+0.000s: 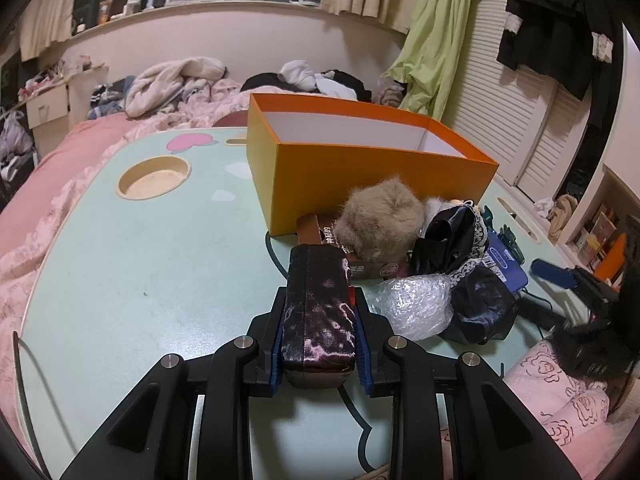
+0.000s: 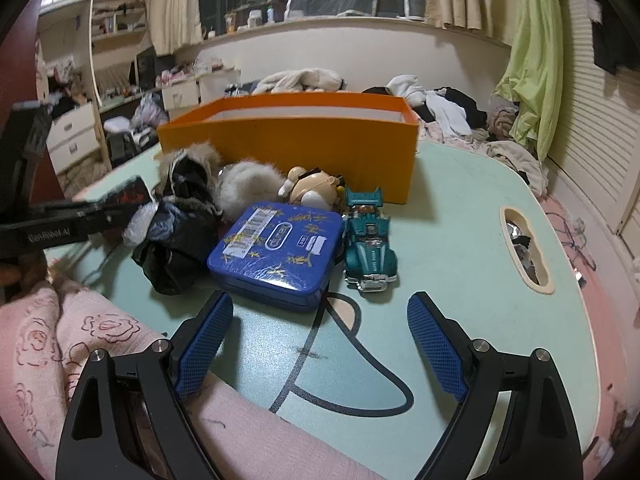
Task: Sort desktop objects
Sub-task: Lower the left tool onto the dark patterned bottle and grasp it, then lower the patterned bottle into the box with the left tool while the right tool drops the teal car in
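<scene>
The left gripper (image 1: 318, 330) is clenched on a dark velvety pouch (image 1: 318, 308) at the near edge of the clutter. Lift it well clear before swinging to the orange box (image 1: 360, 164) beyond, since the fur pompom (image 1: 380, 220) sits between. The right gripper (image 2: 320, 344) hangs released, near the blue tin (image 2: 276, 252) and teal toy car (image 2: 370, 248).

A dark purple pouch (image 1: 318, 312) with pink marbling lies lengthwise, clamped at its sides. Beyond stands an open orange box (image 1: 360, 176); beside it cluster a blue tin (image 2: 276, 250), a teal toy car (image 2: 370, 244) and a fur pompom (image 1: 380, 220).
</scene>
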Demonstrator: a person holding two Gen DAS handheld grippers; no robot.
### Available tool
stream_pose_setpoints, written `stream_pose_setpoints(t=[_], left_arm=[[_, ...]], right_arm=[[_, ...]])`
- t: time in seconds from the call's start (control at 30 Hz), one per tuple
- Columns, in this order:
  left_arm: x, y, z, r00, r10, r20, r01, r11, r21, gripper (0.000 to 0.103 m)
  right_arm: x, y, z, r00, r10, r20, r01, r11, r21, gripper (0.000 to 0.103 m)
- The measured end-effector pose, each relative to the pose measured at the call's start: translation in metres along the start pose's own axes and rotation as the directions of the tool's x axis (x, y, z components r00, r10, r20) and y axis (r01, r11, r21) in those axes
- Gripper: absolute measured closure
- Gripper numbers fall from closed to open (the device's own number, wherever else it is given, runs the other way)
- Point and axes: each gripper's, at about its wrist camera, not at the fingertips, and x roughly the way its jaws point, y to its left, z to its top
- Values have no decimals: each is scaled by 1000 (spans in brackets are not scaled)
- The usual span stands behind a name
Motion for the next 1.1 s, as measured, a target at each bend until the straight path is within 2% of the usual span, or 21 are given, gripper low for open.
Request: stream_pose_setpoints(t=[0.13, 0.2, 0.27, 0.33, 0.43, 0.57, 0.67, 0.73, 0.8, 0.83, 0.87, 0.97, 1.1], left_arm=[[0, -1, 0, 1000, 12, 1, -12, 1000, 10, 76], [0, -1, 0, 1000, 8, 1, -8, 1000, 8, 76], [-1, -1, 0, 1000, 5, 2, -5, 1000, 5, 76], [-1, -2, 0, 1000, 4, 2, -4, 1000, 4, 76], [-1, -2, 0, 1000, 3, 3, -3, 1000, 3, 76], [-1, -1, -1, 1000, -2, 5, 2, 1000, 0, 76], [-1, 0, 0, 1000, -2, 5, 2, 1000, 0, 76], [-1, 0, 0, 1000, -3, 5, 3, 1000, 0, 76], [-1, 0, 0, 1000, -2, 6, 2, 1000, 0, 76], [-2, 1, 0, 1000, -1, 9, 1, 1000, -4, 77], [-2, 2, 0, 1000, 1, 11, 0, 1000, -8, 77], [-10, 8, 0, 999, 5, 43, -4, 999, -36, 77], [-27, 7, 6, 995, 10, 104, -7, 1000, -28, 77]], right_arm=[[-21, -11, 6, 996, 5, 88, -13, 997, 81, 21], [-20, -18, 14, 995, -13, 95, 1, 992, 123, 25], [-10, -26, 23, 998, -23, 57, 13, 985, 174, 46], [7, -36, 31, 1000, -7, -17, 10, 975, 224, 59], [19, -39, 36, 996, 41, -74, -22, 969, 247, 60], [25, -16, 39, 991, -40, -131, 54, 994, 99, 60], [30, -14, 46, 986, -92, -141, 104, 991, 81, 60], [40, -17, 51, 978, -98, -185, 115, 990, 82, 60], [40, -21, 48, 978, -108, -181, 123, 990, 75, 60], [38, -20, 45, 981, -99, -169, 113, 991, 71, 70], [34, -20, 42, 984, -93, -153, 104, 992, 67, 73], [21, -25, 34, 992, -75, -100, 85, 992, 95, 74], [-1, -35, 40, 1000, -24, 1, 23, 988, 154, 76]])
